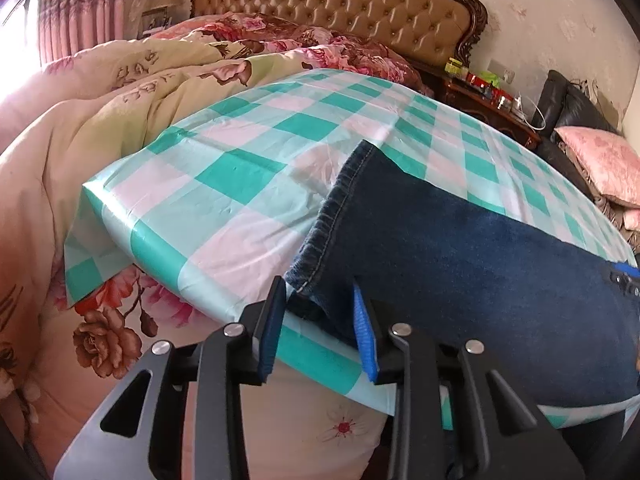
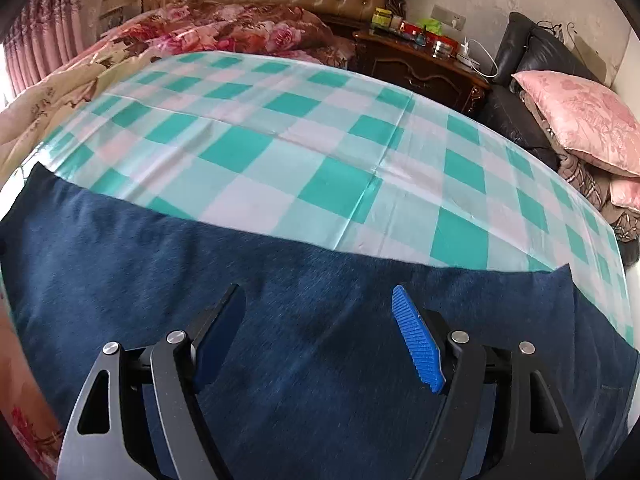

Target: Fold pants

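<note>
Dark blue jeans (image 1: 460, 248) lie flat on a green and white checked cloth (image 1: 240, 176), the leg hem pointing to the left. My left gripper (image 1: 317, 282) sits at the cloth's near edge with the near hem corner between its fingers. A gap shows beside the pads, and the denim is not bunched. In the right wrist view the jeans (image 2: 320, 320) fill the lower half, over the same cloth (image 2: 320, 140). My right gripper (image 2: 318, 296) hovers above the middle of the denim, jaws wide apart, with nothing pinched.
A floral quilt (image 1: 100, 100) is heaped at the left, against a tufted headboard (image 1: 340, 4). A dark wooden nightstand (image 2: 420, 56) with small items stands behind the cloth. At the right a pink pillow (image 2: 580, 112) rests on a black leather seat (image 2: 516, 120).
</note>
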A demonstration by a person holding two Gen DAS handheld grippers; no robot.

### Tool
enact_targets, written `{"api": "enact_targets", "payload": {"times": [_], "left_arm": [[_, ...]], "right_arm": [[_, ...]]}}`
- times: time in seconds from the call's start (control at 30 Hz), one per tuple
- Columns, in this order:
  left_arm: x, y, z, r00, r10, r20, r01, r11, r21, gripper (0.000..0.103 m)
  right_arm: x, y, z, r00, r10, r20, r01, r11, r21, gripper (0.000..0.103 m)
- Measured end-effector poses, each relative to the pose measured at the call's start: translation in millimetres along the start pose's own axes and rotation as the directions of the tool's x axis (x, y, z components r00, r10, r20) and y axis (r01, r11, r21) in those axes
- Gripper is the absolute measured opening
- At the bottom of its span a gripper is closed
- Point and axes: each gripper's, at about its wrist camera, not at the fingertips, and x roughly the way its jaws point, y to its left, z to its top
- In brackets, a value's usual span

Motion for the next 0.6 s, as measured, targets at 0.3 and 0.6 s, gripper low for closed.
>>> {"api": "enact_targets", "payload": {"times": [0.3, 0.6], "left_arm": [[1, 3, 2, 1.000, -0.014, -0.004, 0.014, 1.000, -0.013, 0.026], [-2, -1, 1, 1.000, 0.017, 0.020, -0.017, 1.000, -0.005, 0.061]], "right_arm": [[-14, 7, -22, 0.999, 0.034, -0.021, -0.034, 0.999, 0.012, 0.072], [-8, 12, -42, 0.997, 0.044, -0.066, -0.044, 0.999, 0.002, 0.067]]}}
